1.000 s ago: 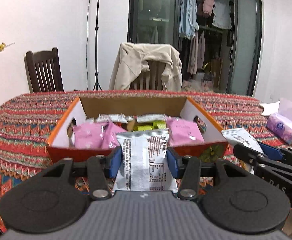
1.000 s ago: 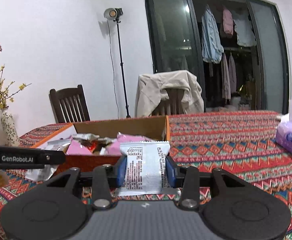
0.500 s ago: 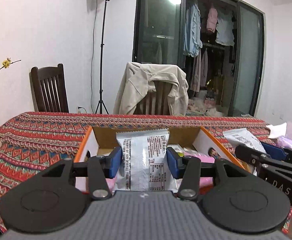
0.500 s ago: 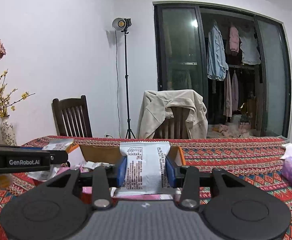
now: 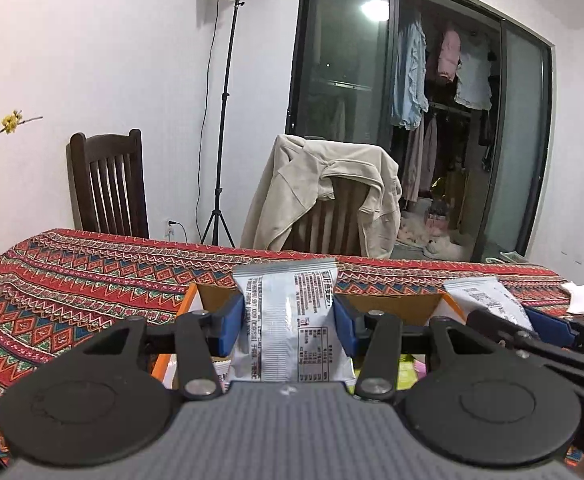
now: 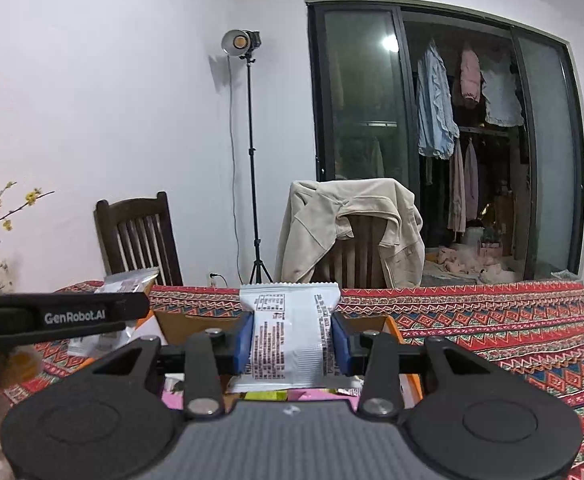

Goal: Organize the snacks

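Carrying two silver foil snack packets, left tool (image 5: 289,330) pinching one silver foil snack packet (image 5: 289,328), right tool (image 6: 292,340) pinching the other silver foil snack packet (image 6: 289,340), both hovering just over the orange-edged cardboard box (image 6: 396,330) on the desk.

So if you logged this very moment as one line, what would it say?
left gripper: shut on silver snack packet | right gripper: shut on white snack packet | both over cardboard box | stage: carrying

White walls; a lit studio lamp on a black tripod (image 6: 247,160) stands between a dark wooden slatted chair (image 6: 137,236) and a beige-jacket-draped chair (image 6: 352,236)
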Action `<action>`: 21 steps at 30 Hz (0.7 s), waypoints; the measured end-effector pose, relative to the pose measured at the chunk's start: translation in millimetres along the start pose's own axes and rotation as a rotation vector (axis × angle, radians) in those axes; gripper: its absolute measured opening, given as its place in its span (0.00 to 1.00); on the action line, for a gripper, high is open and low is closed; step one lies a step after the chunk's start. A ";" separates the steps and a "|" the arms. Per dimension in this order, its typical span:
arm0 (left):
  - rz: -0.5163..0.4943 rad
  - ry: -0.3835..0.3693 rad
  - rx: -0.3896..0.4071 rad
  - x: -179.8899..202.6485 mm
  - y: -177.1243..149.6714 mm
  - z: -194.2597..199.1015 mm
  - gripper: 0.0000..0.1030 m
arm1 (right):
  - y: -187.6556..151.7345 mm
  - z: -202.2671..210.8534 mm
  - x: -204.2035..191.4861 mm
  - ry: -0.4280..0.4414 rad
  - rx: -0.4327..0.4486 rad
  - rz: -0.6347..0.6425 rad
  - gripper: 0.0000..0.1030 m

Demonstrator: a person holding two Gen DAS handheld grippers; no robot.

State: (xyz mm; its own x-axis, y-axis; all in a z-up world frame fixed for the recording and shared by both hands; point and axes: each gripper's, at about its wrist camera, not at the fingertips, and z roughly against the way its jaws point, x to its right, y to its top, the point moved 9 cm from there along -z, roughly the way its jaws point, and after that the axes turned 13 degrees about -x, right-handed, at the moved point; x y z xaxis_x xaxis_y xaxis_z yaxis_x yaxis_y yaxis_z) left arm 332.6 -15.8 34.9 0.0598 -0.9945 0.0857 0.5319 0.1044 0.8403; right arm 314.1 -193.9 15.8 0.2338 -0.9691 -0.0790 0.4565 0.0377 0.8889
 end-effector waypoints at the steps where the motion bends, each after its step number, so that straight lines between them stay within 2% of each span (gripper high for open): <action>1: -0.001 0.000 0.003 -1.8 -1.3 -3.9 0.48 | -0.6 -5.3 2.6 -0.009 -0.001 -0.004 0.39; 13: -0.043 0.015 -0.003 -11.8 -17.5 -29.2 0.49 | -20.1 -35.9 8.0 0.000 -0.034 0.022 0.40; 15: -0.028 0.020 0.008 -15.4 -17.6 -27.6 0.64 | -24.4 -38.7 10.4 -0.006 -0.061 0.013 0.42; 16: -0.014 0.013 0.020 -17.1 -17.9 -25.3 0.79 | -25.2 -39.1 11.5 -0.006 -0.069 0.005 0.52; 17: -0.001 0.008 0.032 -18.3 -17.8 -22.6 0.88 | -26.0 -38.3 13.0 -0.006 -0.071 -0.006 0.61; 18: 0.008 0.011 0.042 -19.8 -17.4 -20.3 0.94 | -26.2 -37.0 14.4 -0.007 -0.068 -0.016 0.82; 19: 0.016 0.019 0.052 -21.7 -16.4 -18.7 1.00 | -26.1 -35.3 15.6 -0.007 -0.059 -0.023 0.99; 21: 0.031 0.033 0.070 -25.0 -14.5 -16.1 1.00 | -26.0 -33.0 17.4 -0.011 -0.047 -0.030 1.00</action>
State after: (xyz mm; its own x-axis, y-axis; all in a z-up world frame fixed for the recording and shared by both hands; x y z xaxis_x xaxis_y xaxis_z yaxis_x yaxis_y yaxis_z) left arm 337.0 7.6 12.0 0.1032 -0.9901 0.0955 0.4694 0.1331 0.8729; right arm 334.6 -203.7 -23.6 0.2097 -0.9726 -0.1001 0.5029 0.0195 0.8641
